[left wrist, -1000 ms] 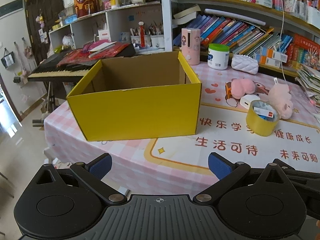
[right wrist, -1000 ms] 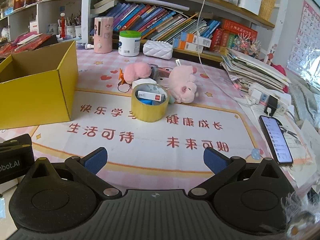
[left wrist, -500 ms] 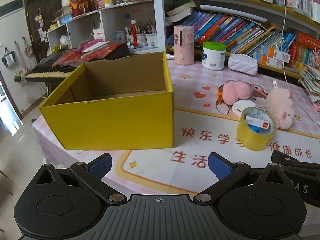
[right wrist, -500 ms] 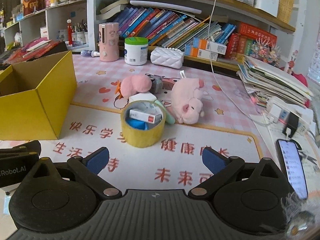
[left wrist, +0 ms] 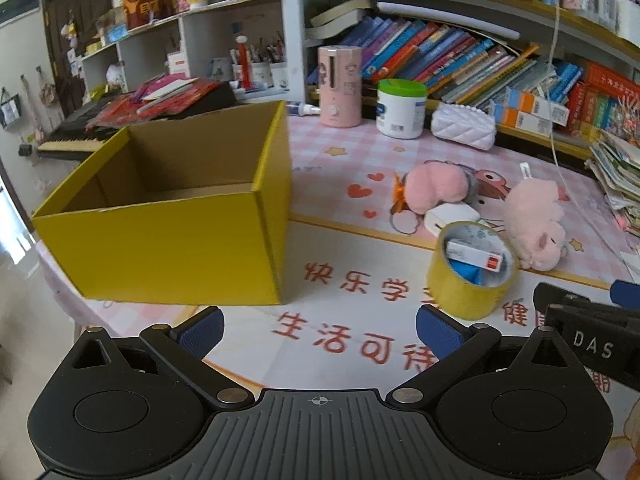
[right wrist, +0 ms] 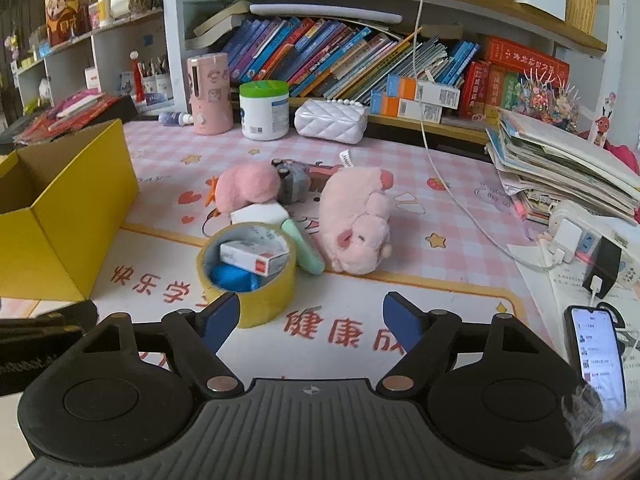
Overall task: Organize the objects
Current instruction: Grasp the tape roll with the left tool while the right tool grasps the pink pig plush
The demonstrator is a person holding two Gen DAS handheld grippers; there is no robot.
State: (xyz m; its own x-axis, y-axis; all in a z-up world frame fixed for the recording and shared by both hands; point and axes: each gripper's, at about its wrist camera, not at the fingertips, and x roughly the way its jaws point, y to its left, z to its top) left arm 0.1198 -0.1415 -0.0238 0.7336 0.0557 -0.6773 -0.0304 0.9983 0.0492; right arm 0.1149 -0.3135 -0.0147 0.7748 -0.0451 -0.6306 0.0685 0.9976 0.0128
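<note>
A yellow tape roll (right wrist: 250,280) holding a small white carton (right wrist: 254,257) sits at eleven o'clock of the right gripper (right wrist: 311,318), whose jaws are closing on nothing. The pink plush pig (right wrist: 356,222) lies beyond on the pink checked tablecloth (right wrist: 452,196). The left gripper (left wrist: 318,328) gapes, the open yellow cardboard box (left wrist: 180,240) at ten o'clock. Only the right view shows the lit smartphone (right wrist: 596,350).

Box (left wrist: 168,248): yellow cardboard, matt outside, plain brown inside.
Tape roll (right wrist: 256,280): shiny yellow plastic film.
Small carton (right wrist: 254,258) in roll: smooth white card, red end.
Pig toy (right wrist: 356,220): pink fluffy cloth.
Round pink toy (right wrist: 248,186): soft fuzzy cloth.
Table mat (right wrist: 420,200): smooth, printed, slight shine.
White purse (right wrist: 330,120): quilted, glossy.
Jar (right wrist: 264,110): white plastic, green lid.
Phone (right wrist: 596,346): glass screen, shiny.
Left gripper (left wrist: 318,328), right gripper (right wrist: 312,318): black matt plastic, ribbed; blue pads (right wrist: 218,316) rough.
</note>
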